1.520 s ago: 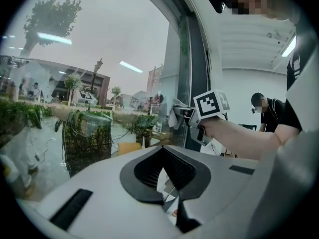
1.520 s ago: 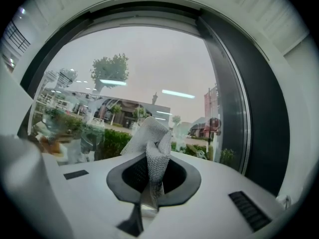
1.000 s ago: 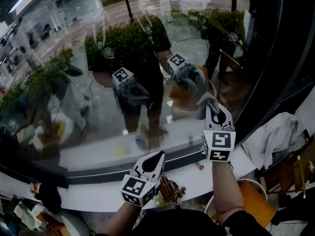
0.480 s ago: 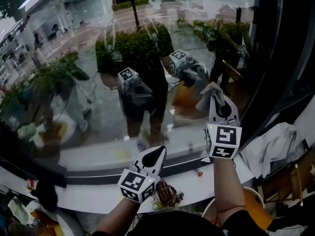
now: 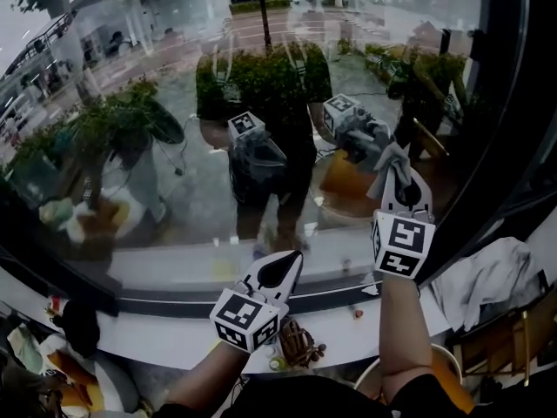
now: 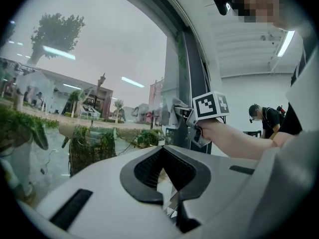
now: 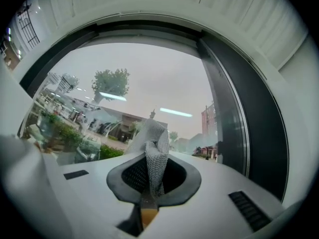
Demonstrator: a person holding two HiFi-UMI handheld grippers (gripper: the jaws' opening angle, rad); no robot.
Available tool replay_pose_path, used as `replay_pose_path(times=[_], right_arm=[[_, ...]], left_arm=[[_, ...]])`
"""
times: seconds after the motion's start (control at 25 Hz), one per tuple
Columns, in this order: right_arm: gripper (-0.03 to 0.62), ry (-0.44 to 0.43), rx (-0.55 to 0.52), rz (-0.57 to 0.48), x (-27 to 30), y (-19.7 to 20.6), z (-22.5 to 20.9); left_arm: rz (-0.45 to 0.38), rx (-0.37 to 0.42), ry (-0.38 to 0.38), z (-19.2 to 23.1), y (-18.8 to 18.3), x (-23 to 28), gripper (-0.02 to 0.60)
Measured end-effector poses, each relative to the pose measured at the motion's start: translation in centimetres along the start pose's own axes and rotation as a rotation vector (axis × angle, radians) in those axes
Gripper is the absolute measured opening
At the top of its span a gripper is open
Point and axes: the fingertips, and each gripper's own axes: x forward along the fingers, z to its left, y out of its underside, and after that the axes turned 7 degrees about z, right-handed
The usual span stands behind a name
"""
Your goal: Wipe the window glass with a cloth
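The window glass (image 5: 165, 155) fills the head view and mirrors both grippers. My right gripper (image 5: 401, 184) is raised against the pane near its right frame, shut on a grey mesh cloth (image 5: 392, 160) that sticks up from the jaws and touches the glass. In the right gripper view the cloth (image 7: 154, 148) stands folded between the jaws of the right gripper (image 7: 151, 185). Lower down, over the sill, my left gripper (image 5: 280, 271) is shut with nothing in it. The left gripper view has the left gripper (image 6: 167, 178) closed and the right gripper (image 6: 185, 116) with the cloth (image 6: 178, 106) beyond it.
A white sill (image 5: 165, 336) runs under the glass, with a small brown object (image 5: 300, 343) on it. The dark window frame (image 5: 500, 138) rises at the right. A white fabric heap (image 5: 487, 273) and an orange stool (image 5: 446, 380) lie lower right. A person (image 6: 261, 118) stands far behind.
My right gripper has slid up and to the right along the glass with the cloth. The left gripper has stayed by the sill, shifting slightly right.
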Motion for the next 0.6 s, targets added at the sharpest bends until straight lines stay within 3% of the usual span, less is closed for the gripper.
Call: replay_pose_path(times=[0.6], right_arm=[[0.04, -0.018, -0.003, -0.019, -0.6, -1.2, 5.7]], left_arm=[[0.0, -0.035, -0.072, 3.8, 1.5, -4.6, 0.008]])
